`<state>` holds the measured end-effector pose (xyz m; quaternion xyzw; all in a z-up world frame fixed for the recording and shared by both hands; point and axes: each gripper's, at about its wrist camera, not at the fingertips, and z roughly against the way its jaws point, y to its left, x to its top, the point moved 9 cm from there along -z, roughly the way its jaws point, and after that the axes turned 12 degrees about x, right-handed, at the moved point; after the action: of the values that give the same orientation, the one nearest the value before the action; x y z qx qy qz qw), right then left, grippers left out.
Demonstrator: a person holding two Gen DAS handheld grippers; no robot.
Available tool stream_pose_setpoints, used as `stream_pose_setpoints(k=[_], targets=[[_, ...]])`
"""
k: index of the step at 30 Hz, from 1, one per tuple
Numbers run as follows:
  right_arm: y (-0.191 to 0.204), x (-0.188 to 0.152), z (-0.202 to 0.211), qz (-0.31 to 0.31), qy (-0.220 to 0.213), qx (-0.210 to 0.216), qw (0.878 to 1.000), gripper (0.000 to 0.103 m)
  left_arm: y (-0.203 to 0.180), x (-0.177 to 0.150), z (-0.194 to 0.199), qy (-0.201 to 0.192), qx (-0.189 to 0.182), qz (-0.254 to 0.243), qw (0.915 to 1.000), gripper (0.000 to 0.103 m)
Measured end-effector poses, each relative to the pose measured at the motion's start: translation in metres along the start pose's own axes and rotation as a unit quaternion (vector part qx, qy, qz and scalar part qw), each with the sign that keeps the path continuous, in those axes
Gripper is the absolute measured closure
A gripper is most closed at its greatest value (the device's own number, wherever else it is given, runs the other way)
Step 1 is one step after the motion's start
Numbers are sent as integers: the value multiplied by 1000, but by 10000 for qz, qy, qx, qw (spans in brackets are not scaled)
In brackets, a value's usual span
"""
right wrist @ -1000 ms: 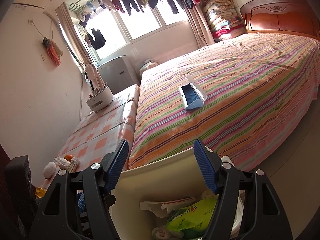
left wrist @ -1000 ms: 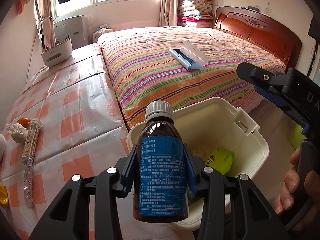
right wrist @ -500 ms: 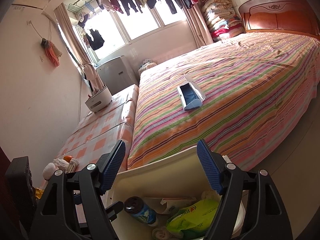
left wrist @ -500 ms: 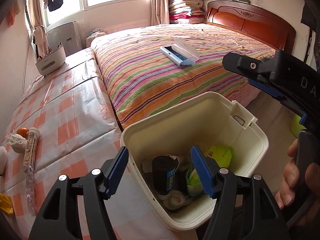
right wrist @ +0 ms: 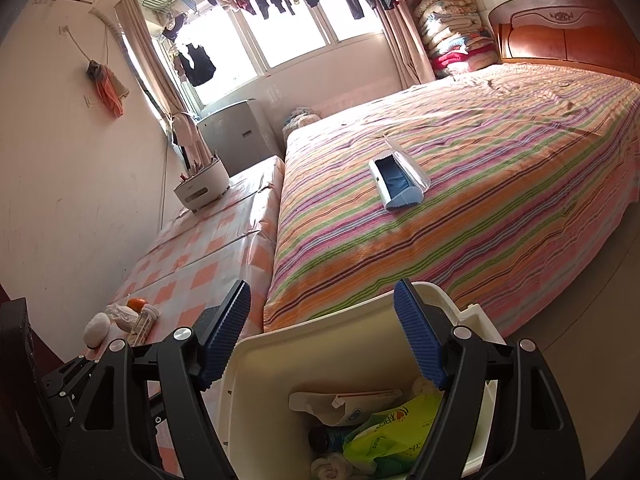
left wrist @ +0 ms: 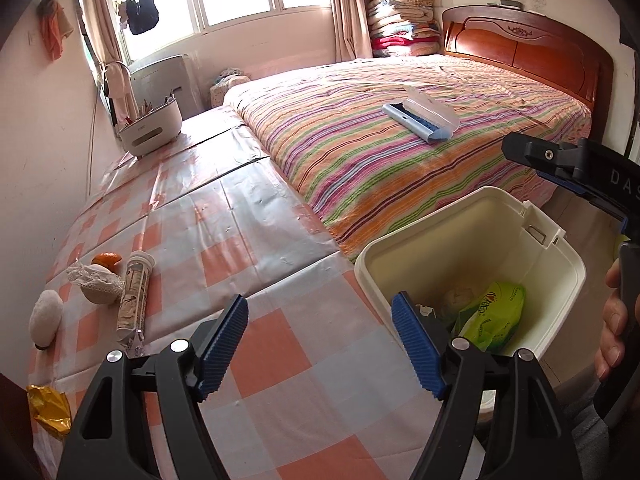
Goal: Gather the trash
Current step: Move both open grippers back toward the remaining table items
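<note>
A cream trash bin (left wrist: 560, 264) stands beside the checkered table (left wrist: 260, 248); it also shows in the right wrist view (right wrist: 340, 344). Inside lie a green packet (left wrist: 494, 316), white paper (right wrist: 344, 400) and the dark medicine bottle (right wrist: 328, 438). My left gripper (left wrist: 318, 348) is open and empty above the table edge, left of the bin. My right gripper (right wrist: 322, 340) is open and empty above the bin. On the table's left lie a tube (left wrist: 134, 296), an orange (left wrist: 106, 259), a crumpled white wrapper (left wrist: 96, 284), a white lump (left wrist: 46, 318) and a gold wrapper (left wrist: 48, 410).
A striped bed (left wrist: 400, 148) lies behind the bin with a blue and white case (left wrist: 420, 118) on it. A white holder (left wrist: 150, 130) stands at the table's far end. The right gripper's body (left wrist: 580, 172) shows at the right of the left wrist view.
My left gripper opened and dropped the medicine bottle into the bin, then swung left over the table. The right gripper stayed open above the bin.
</note>
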<state>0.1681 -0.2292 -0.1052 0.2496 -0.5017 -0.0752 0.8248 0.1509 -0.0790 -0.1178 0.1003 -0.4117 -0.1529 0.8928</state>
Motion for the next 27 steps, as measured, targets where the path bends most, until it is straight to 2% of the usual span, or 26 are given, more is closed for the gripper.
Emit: stream_pose_setpoints(k=[10, 16, 20, 27], targets=[[48, -18, -40, 374, 472, 199, 9980, 30, 77, -16, -11, 253, 133, 1004, 9945, 31], [84, -29, -61, 590, 673, 409, 9951, 30, 124, -28, -4, 254, 493, 1364, 9891, 31], [107, -39, -73, 710, 805, 555, 9927, 29, 158, -41, 0, 324, 742, 1627, 9833, 31], [151, -56, -95, 932, 1083, 842, 9862, 29, 219, -64, 11, 391, 1119, 2198, 9683, 31]])
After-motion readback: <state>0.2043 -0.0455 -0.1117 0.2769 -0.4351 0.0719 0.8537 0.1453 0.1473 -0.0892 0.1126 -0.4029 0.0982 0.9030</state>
